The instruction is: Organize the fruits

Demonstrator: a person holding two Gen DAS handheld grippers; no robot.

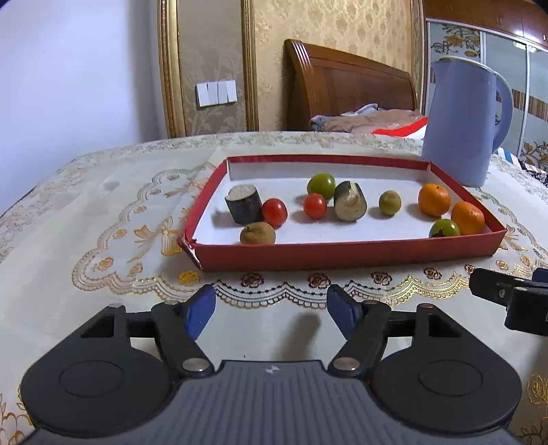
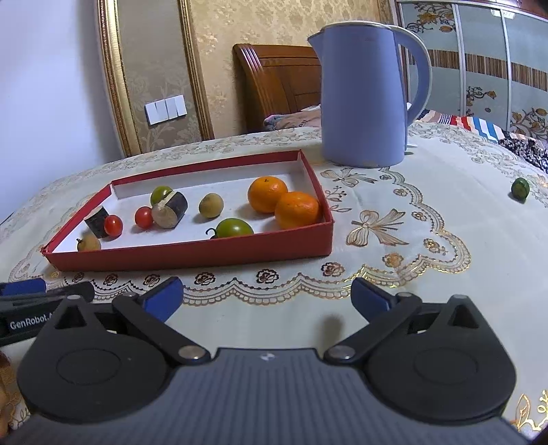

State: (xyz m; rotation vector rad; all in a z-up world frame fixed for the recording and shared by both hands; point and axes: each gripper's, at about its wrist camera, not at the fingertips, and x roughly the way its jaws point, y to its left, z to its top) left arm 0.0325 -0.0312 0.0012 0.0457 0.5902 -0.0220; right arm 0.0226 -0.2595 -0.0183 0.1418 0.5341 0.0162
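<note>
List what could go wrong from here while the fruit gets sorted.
1. The small green fruit lies alone on the tablecloth, far right of the red tray; being round, it may roll off if nudged.
2. The two oranges touch each other in the tray's corner, so open jaws may knock one while gripping the other.
3. The blue kettle stands just behind the tray; a reach past it could bump it.

A wooden headboard (image 1: 346, 92) stands against gold-patterned wallpaper (image 1: 328, 27), beside white wall switches (image 1: 215, 93).
</note>
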